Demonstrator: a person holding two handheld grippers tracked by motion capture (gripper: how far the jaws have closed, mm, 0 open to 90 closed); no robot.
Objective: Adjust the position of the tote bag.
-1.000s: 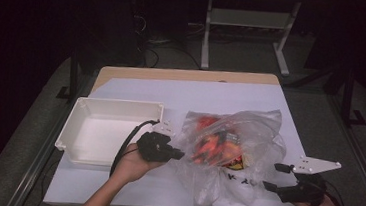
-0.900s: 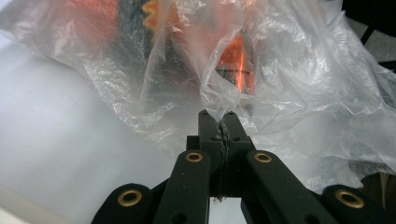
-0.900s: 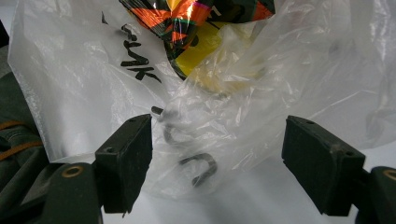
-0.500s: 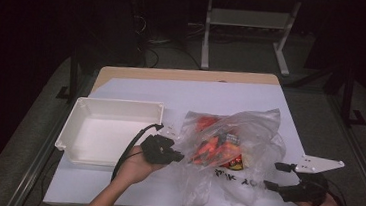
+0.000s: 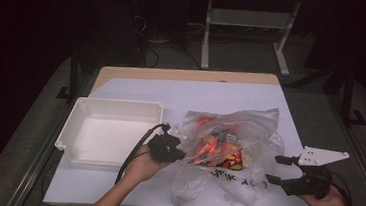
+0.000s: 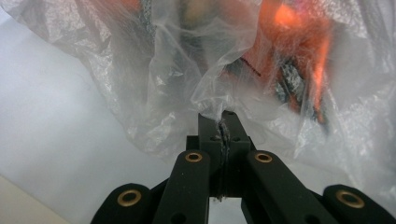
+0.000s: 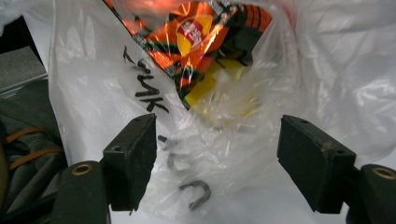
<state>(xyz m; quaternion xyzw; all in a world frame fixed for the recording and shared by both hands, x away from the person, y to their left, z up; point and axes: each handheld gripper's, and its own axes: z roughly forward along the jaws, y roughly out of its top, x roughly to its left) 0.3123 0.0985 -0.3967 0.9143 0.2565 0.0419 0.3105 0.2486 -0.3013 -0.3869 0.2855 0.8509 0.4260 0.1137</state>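
Closest to the person are the two tongs, one in each hand. The left tongs (image 5: pixel 180 154) are pinched tight on a fold of the plastic bag (image 5: pixel 237 153), you can see the film squeezed between the jaws in the left gripper view (image 6: pixel 222 122). The right tongs (image 5: pixel 273 169) sit at the bag's right side with the jaws wide apart, though they've just been closing a bit; the bag's film lies between the jaws in the right gripper view (image 7: pixel 217 154), but the pads aren't pressing on it.

There's one bag, clear and crumpled, lying on the white sheet (image 5: pixel 172 89) in the middle-right of the bench (image 5: pixel 123 71). Its long axis runs roughly from the near edge to the far right, with the bunched end toward the person. There's black marker writing (image 7: pixel 144 93) on the near side. Inside are orange snack packets (image 7: pixel 196 32) plus something yellow; I can't count them through the plastic.

Further left there's one white tray (image 5: pixel 115 106), just beside the left hand (image 5: pixel 140 164).
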